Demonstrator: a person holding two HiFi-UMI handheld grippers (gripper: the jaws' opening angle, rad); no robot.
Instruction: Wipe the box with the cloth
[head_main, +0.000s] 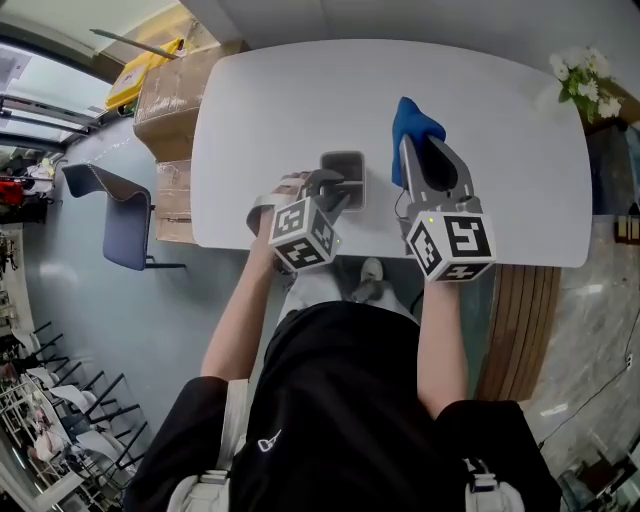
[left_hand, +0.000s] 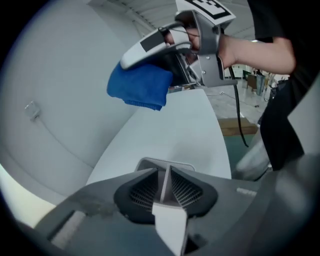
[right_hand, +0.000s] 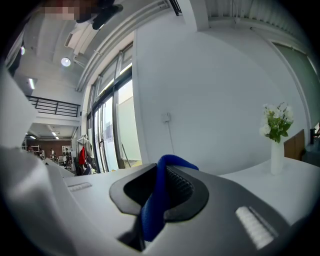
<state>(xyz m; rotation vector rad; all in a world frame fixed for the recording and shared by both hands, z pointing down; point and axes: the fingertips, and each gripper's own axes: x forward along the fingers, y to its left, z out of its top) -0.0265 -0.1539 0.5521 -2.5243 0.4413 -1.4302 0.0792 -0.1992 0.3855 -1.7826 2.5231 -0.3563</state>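
A small grey box (head_main: 345, 166) sits on the white table (head_main: 500, 150) near its front edge. My left gripper (head_main: 337, 192) is shut on the box's near wall; in the left gripper view that thin wall (left_hand: 163, 181) stands pinched between the two ribbed pads. To the box's right, my right gripper (head_main: 418, 145) is shut on a blue cloth (head_main: 411, 122), held above the table. The left gripper view shows the cloth (left_hand: 141, 86) bunched at the right gripper's (left_hand: 176, 75) tips. In the right gripper view a fold of cloth (right_hand: 161, 200) runs between the jaws.
A vase of white flowers (head_main: 580, 78) stands at the table's far right corner, also seen as the vase (right_hand: 276, 155) in the right gripper view. Cardboard boxes (head_main: 165, 95) and a blue chair (head_main: 115, 215) stand left of the table.
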